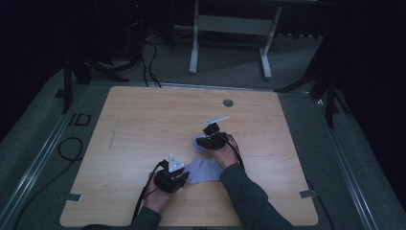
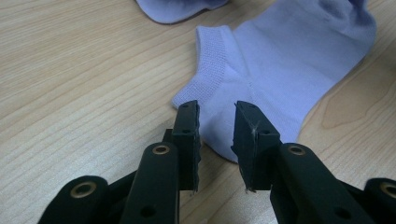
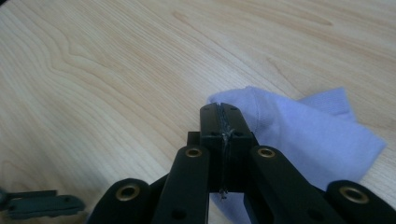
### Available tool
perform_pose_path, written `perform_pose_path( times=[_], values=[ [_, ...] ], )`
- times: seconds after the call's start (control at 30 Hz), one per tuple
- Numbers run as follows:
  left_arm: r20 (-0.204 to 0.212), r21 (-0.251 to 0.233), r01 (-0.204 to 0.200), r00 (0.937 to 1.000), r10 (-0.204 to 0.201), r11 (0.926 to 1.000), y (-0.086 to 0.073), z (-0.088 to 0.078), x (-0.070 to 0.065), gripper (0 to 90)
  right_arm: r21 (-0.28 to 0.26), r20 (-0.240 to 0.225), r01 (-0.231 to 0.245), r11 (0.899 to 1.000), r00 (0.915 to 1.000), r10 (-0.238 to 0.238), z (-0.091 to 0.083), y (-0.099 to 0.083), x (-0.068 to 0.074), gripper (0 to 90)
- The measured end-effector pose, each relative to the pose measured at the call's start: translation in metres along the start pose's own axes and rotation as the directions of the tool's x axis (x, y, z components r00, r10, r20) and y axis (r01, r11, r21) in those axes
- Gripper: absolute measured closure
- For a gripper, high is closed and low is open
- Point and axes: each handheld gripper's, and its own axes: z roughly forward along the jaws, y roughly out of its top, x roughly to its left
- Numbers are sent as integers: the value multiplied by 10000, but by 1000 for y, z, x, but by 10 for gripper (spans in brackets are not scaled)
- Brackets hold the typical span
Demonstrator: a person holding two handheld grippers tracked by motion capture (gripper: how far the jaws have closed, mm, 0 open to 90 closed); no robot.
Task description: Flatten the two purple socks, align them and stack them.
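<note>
Lilac sock (image 1: pixel 205 170) on wooden table (image 1: pixel 143 124); long axis runs from left gripper (image 1: pixel 184 178) up toward right gripper (image 1: pixel 201 143).
Soft fine-knit fabric, ribbed cuff (image 2: pixel 212 70) flat on pale grained wood; left gripper's black jaws stand spread over the cuff end without pressing it; right gripper's jaws are pressed together, pinching a raised fold of the sock's far end (image 3: pixel 261 112).

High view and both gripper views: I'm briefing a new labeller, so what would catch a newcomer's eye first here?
First, the lilac sock lying on the pale wooden table, near its front middle. Next, the right gripper, jaws shut on a fold of that sock at its far end. Last, the left gripper, jaws open just over the sock's cuff at the near end.
</note>
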Motion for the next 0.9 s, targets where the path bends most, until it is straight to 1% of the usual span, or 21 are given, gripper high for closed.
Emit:
perform_pose_path(
  times=[0.1, 0.13, 0.17, 0.27, 0.3, 0.4, 0.5, 0.57, 0.67, 0.83, 0.9],
  values=[
    [3, 1, -5, 10000, 5, 10000, 0, 0, 0, 706, -216, 14, 11, 9998, 10000, -11, -7, -1, 1, 893],
    [3, 1, -5, 10000, 5, 10000, 0, 0, 0, 706, -216, 14, 11, 9998, 10000, -11, -7, -1, 1, 893],
    [-2, -8, 14, 10000, -14, 10000, 0, -1, 1, 706, -335, 1, -121, 9994, 9999, 121, -12, -2, -2, 893],
    [-4, -6, 34, 10000, -34, 10000, 0, -1, 1, 706, -362, 10, -151, 9992, 9999, 151, -16, -5, -4, 893],
    [5, 13, 57, 10000, -57, 10000, 0, 0, 1, 707, -425, 52, -237, 9988, 9997, 239, -20, -9, -10, 893],
    [5, -4, 44, 10000, -44, 10000, 0, 0, 1, 708, -565, 84, -488, 9972, 9987, 494, -27, -14, -16, 893],
    [-3, 4, 59, 10000, -59, 10000, -1, 0, 1, 708, -738, 156, -744, 9945, 9970, 758, -36, -19, -26, 894],
    [-11, 3, 54, 10000, -54, 10000, -1, 0, 1, 708, -755, 185, -788, 9940, 9966, 805, -38, -20, -28, 894],
    [-18, 8, 48, 10000, -48, 10000, -1, 0, 1, 707, -947, 449, -989, 9906, 9936, 1035, -49, -26, -40, 894],
    [-22, 34, 19, 10000, -19, 10000, -1, 0, 2, 706, -829, 706, -1214, 9891, 9893, 1273, -55, -35, -52, 893],
    [-26, 54, 42, 10000, -42, 10000, -1, 1, 3, 706, -821, 876, -1346, 9875, 9860, 1417, -57, -40, -57, 893]
  ],
)
